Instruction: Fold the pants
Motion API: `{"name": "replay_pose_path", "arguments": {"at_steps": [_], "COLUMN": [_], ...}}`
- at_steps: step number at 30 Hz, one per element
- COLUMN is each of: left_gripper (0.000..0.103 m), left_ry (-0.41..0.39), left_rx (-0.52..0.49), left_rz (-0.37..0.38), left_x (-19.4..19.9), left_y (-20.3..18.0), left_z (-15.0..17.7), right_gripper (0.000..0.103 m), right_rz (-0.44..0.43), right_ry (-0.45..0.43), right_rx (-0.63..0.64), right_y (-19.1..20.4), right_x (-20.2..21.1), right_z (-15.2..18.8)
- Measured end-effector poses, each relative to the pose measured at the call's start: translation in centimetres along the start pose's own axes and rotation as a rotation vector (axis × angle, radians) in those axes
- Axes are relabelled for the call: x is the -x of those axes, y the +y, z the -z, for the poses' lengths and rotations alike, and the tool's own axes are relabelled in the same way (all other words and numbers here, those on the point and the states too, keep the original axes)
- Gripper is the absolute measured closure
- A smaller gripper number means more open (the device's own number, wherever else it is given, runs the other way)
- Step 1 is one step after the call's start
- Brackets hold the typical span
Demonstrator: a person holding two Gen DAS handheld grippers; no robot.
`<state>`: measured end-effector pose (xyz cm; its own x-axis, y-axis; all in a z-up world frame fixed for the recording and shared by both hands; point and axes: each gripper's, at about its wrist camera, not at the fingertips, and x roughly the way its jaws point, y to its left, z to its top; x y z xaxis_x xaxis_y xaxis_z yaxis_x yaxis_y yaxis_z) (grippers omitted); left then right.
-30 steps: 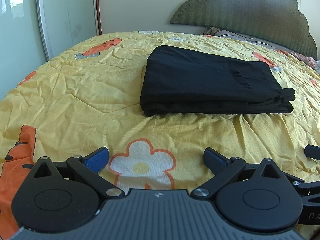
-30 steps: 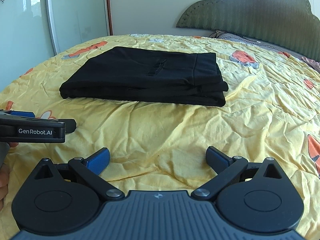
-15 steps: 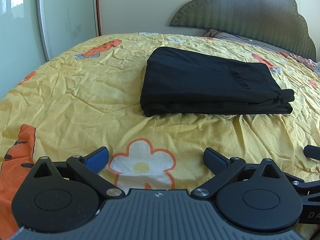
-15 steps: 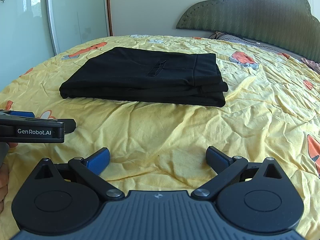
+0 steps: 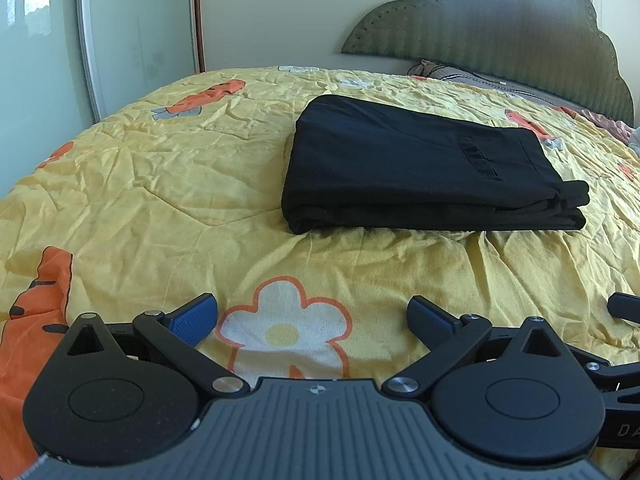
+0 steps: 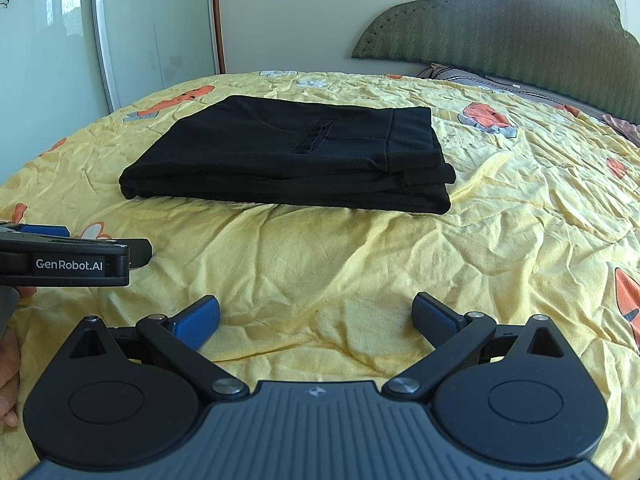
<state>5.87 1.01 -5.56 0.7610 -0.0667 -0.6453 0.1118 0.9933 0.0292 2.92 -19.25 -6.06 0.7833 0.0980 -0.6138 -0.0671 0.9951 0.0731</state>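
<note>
Black pants point(image 5: 420, 168) lie folded into a flat rectangular stack on the yellow bedspread, with the layered edges facing me; the right wrist view shows the same pants point(image 6: 296, 156) with the waistband end to the right. My left gripper point(image 5: 314, 320) is open over a white flower print, well short of the pants, holding nothing. My right gripper point(image 6: 316, 318) is open too, empty, hovering over bare bedspread in front of the stack. The left gripper's body point(image 6: 64, 258) shows at the left edge of the right wrist view.
The yellow bedspread point(image 5: 160, 184) with carrot and flower prints covers the whole bed. A green scalloped headboard point(image 5: 500, 48) stands at the back right, with pillows below it. Mirrored wardrobe doors point(image 6: 152, 32) rise along the left. A hand point(image 6: 8, 376) shows at the lower left.
Both views have tilted very slightly upward. The pants have not moved and both grippers stay open.
</note>
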Motion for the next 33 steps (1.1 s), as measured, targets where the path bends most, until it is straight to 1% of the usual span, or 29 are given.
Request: {"name": "replay_pose_path", "arguments": {"at_steps": [11,17,33], "left_gripper": [0.000,0.000,0.000], "left_ry": [-0.002,-0.002,-0.006], "left_rx": [0.004,0.003,0.002], "left_rz": [0.000,-0.001,0.001], "left_x": [-0.06,-0.06,0.03], "left_y": [-0.01,0.00,0.11], "left_z": [-0.08,-0.07,0.08], "right_gripper": [0.000,0.000,0.000], "right_rz": [0.011,0.026,0.027], "right_ry": [-0.009,-0.001,0.000], "right_rx": [-0.023,-0.005,-0.004], "right_y": [-0.39,-0.12,-0.10], "right_x": [0.11,-0.06,-0.12], "right_z": [-0.08,-0.08,-0.07]}}
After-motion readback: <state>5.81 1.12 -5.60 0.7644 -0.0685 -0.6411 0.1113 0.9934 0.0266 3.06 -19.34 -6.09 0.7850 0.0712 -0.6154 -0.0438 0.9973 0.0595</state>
